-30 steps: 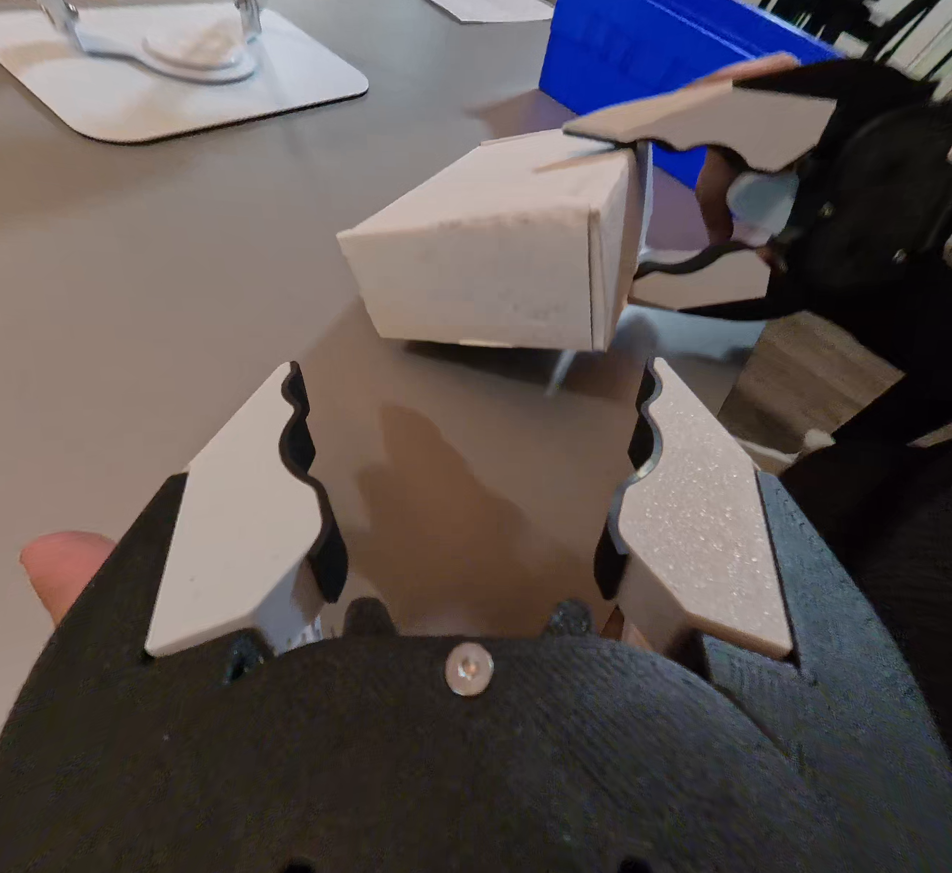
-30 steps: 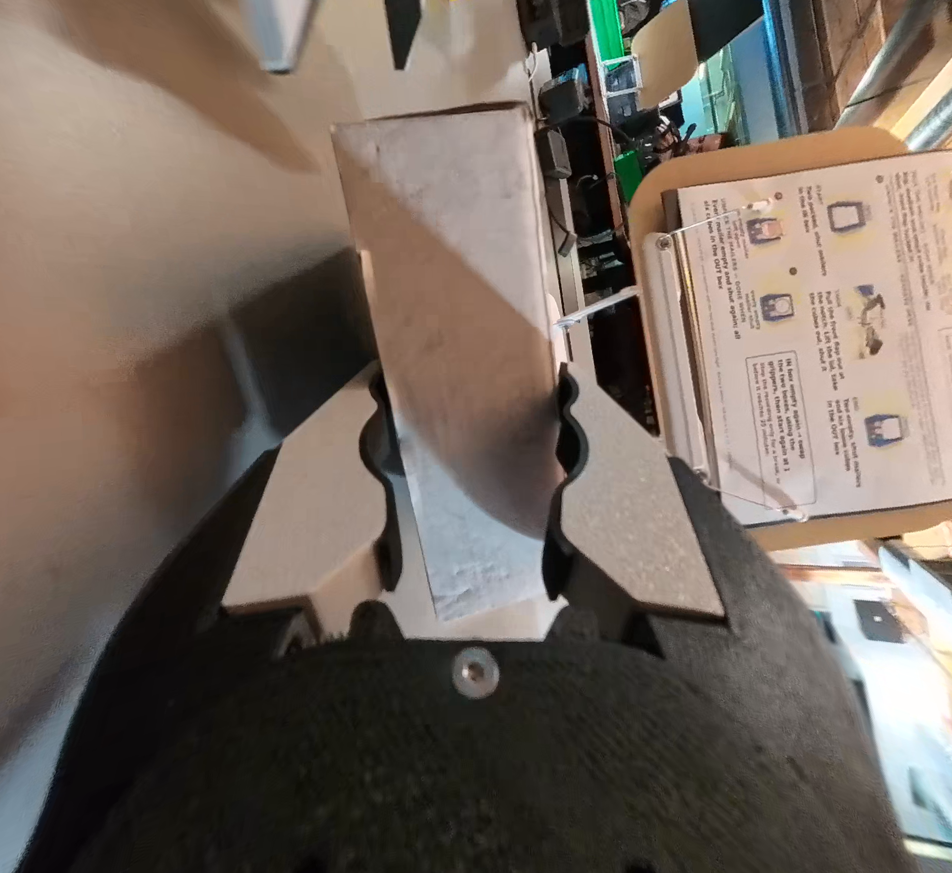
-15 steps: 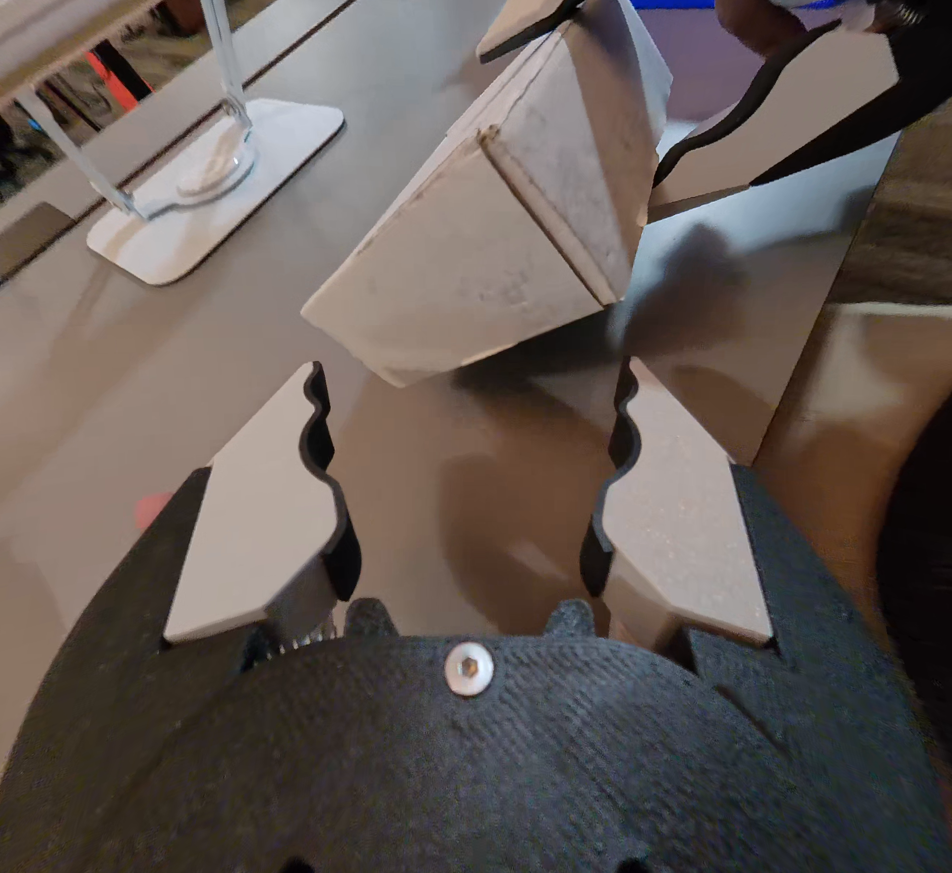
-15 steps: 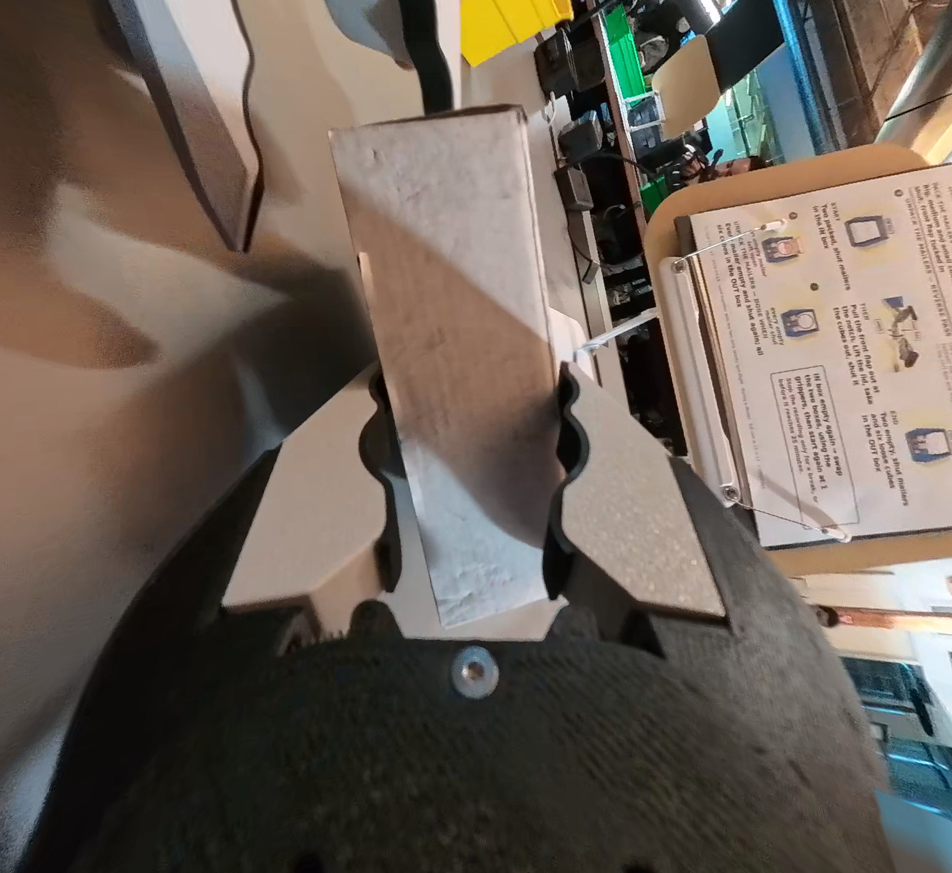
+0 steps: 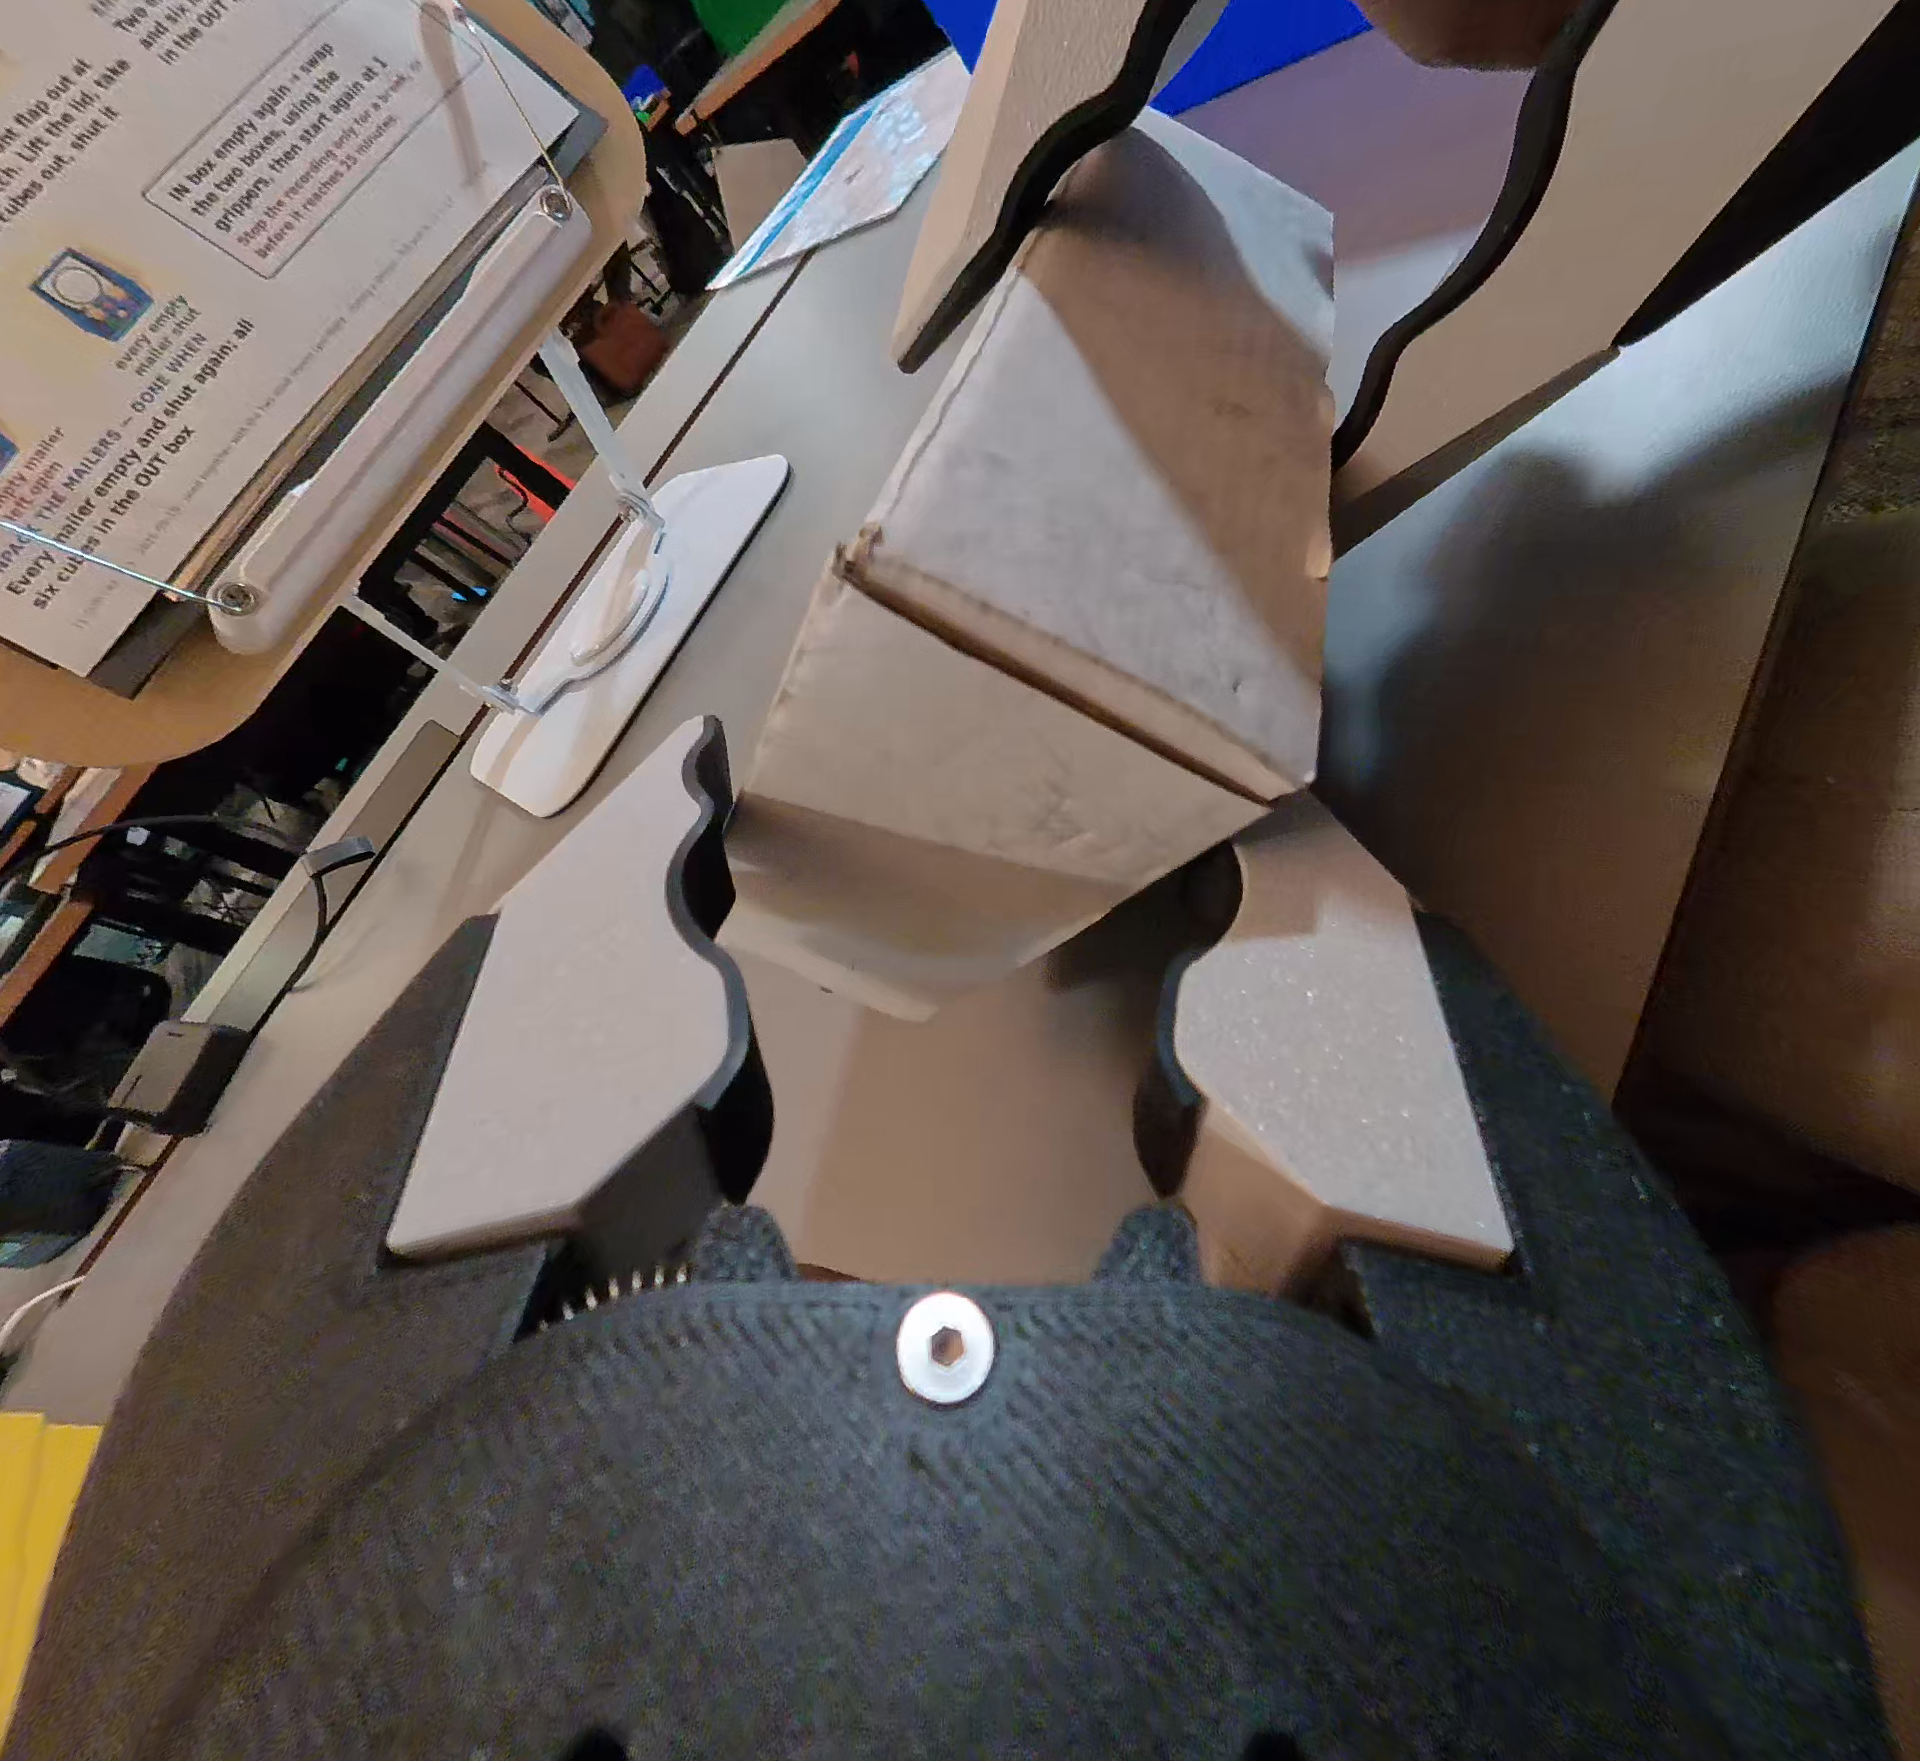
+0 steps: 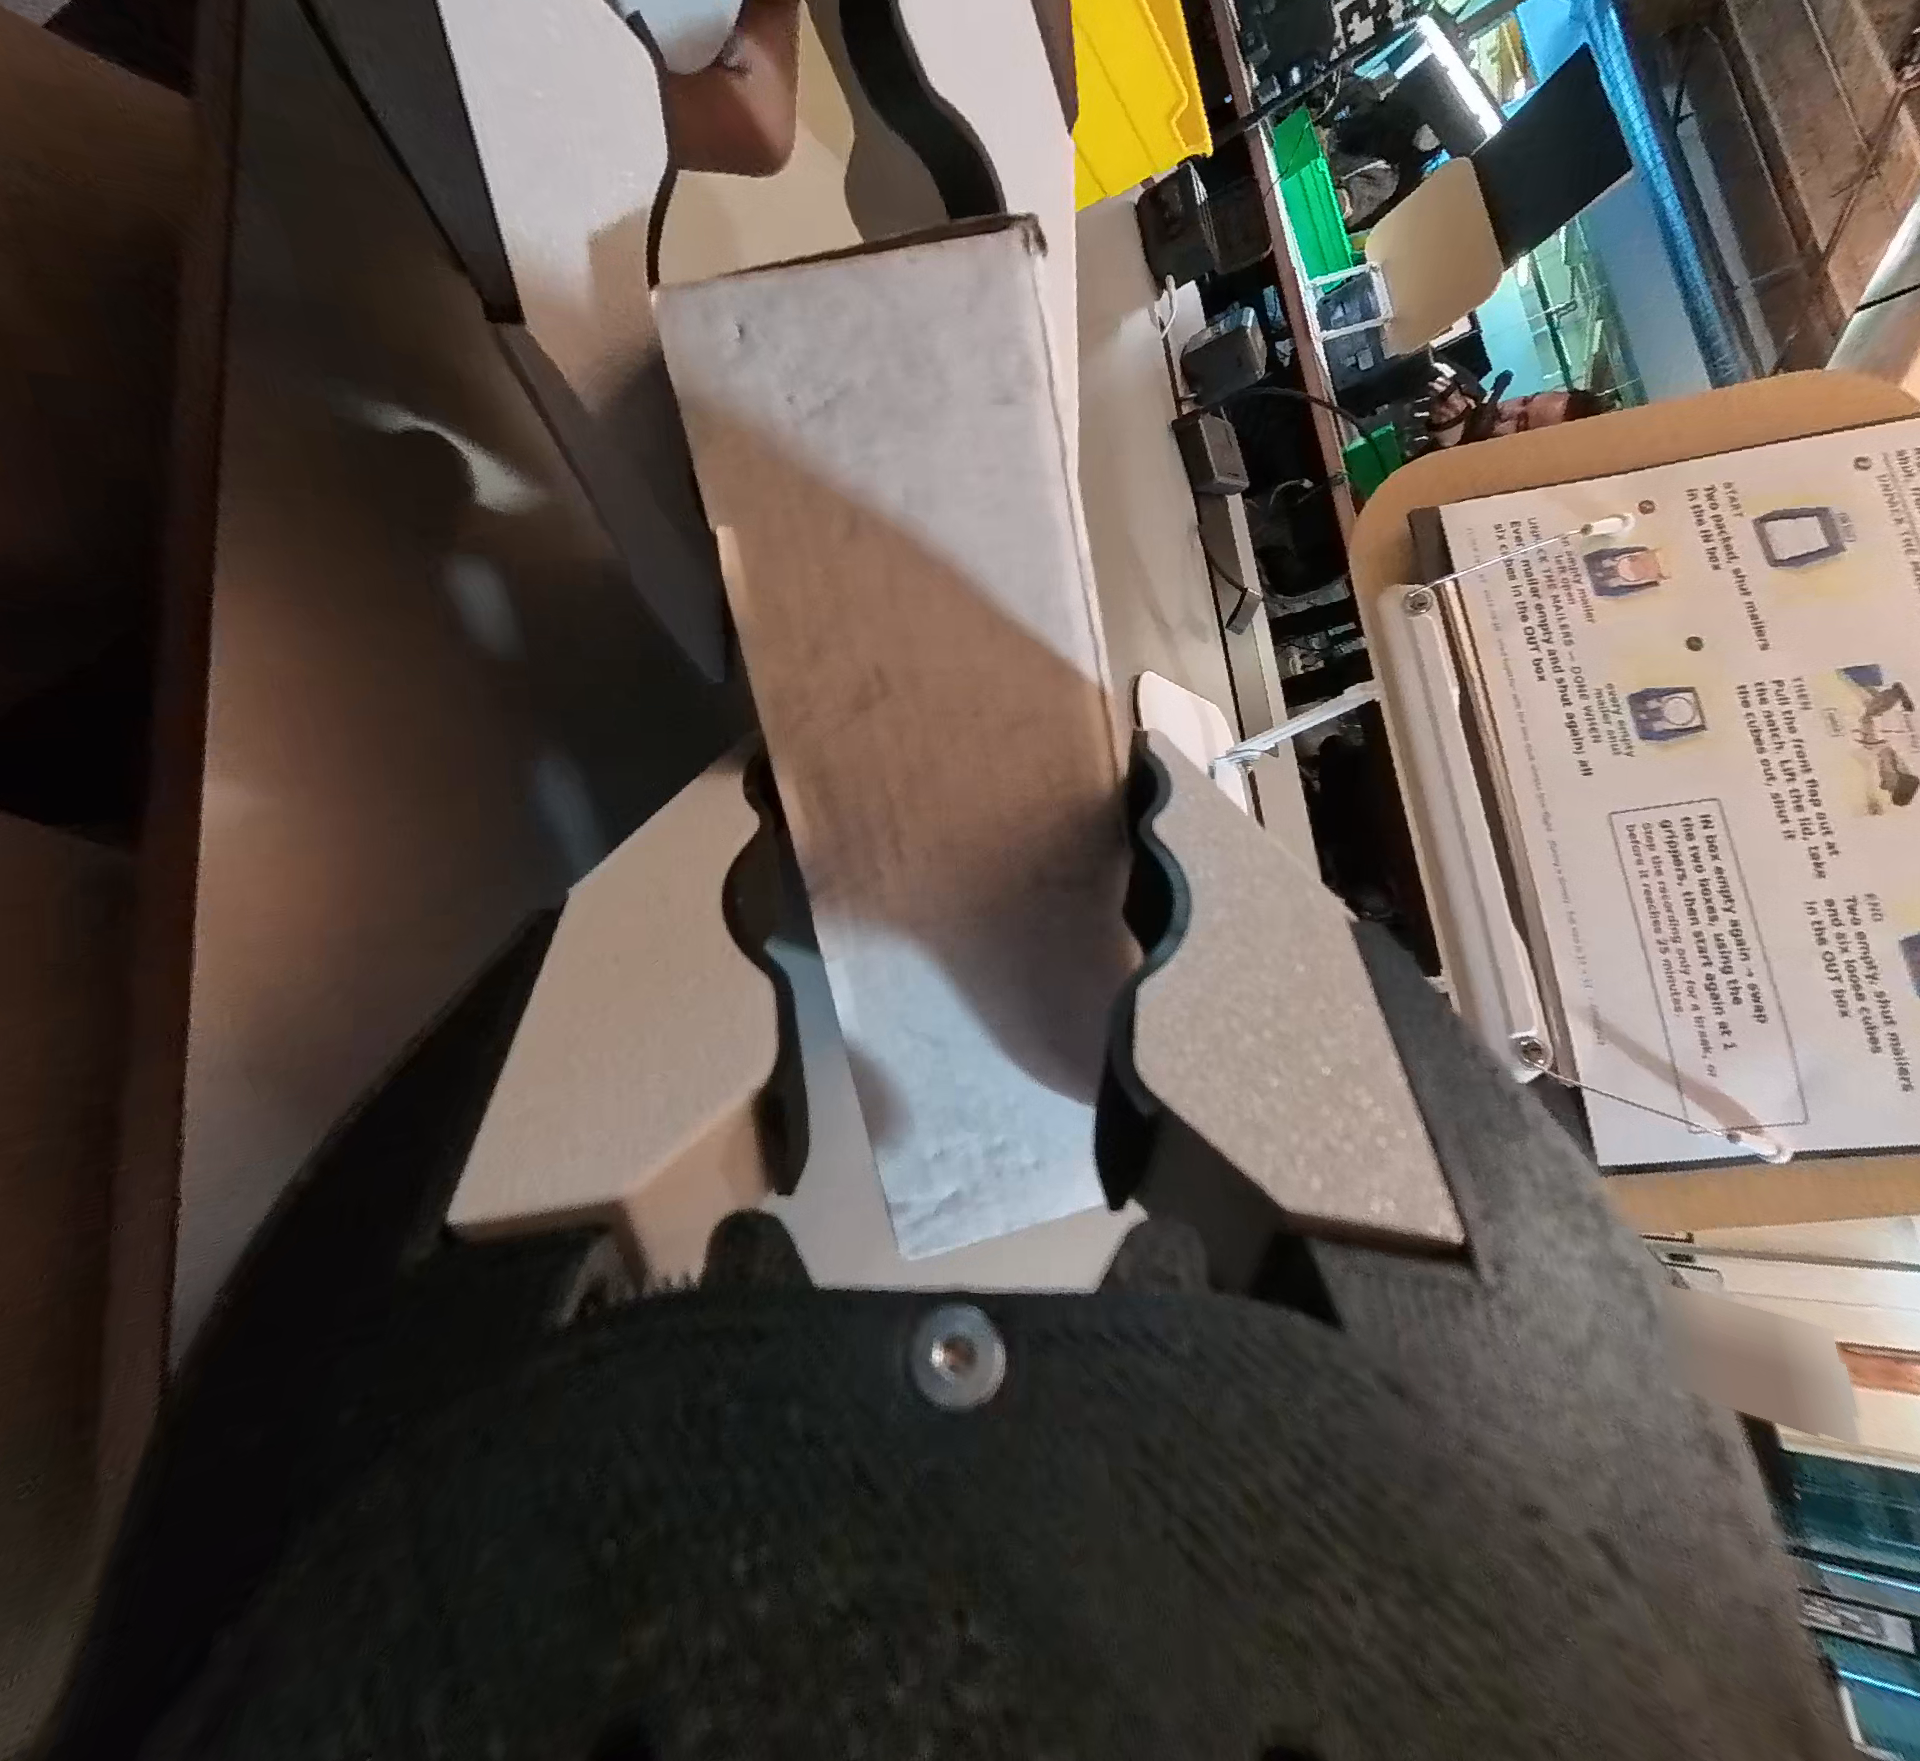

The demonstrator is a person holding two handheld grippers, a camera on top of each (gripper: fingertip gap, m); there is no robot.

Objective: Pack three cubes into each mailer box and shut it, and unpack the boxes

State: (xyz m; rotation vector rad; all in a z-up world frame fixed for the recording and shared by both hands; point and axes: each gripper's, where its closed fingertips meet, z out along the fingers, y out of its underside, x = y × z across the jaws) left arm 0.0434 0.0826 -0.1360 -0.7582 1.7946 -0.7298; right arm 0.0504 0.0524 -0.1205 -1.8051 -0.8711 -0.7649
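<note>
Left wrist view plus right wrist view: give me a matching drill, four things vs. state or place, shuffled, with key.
Things:
1. mailer box
2. left gripper
3. right gripper
4. instruction sheet

States or places:
A. open, fingers either side of the box's lower end
B. clipped on a tilted stand board
C. white, shut, tilted, held off the table
D. shut on the box's sides

Pairs: 1-C, 2-A, 3-D, 4-B
</note>
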